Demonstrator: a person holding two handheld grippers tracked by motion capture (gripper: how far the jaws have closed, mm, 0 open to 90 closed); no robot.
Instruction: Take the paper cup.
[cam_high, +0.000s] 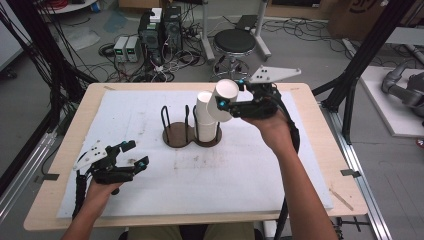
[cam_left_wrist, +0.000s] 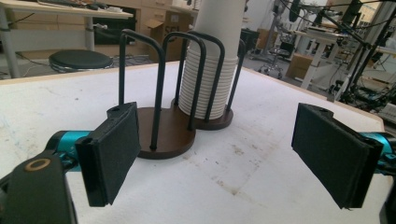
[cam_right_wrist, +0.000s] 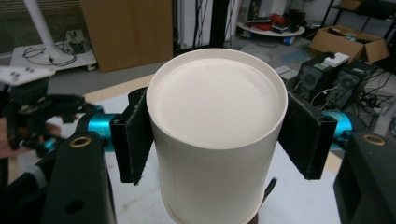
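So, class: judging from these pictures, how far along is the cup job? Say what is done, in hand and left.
Done: one paper cup is out of the stack in the holder's right bay.
In hand: the right hand-held gripper clamps that cup, tilted, in the air above the stack. The left hand-held gripper is open with nothing between its jaws.
Left: probably setting the cup down, perhaps in the bare left bay.

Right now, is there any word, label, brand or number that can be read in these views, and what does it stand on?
None can be read.
Paper cup in the right gripper: plain white, no print.
Cup stack in the holder: plain.
Cardboard box at the back: a dark mark, cut off and too blurred to read.
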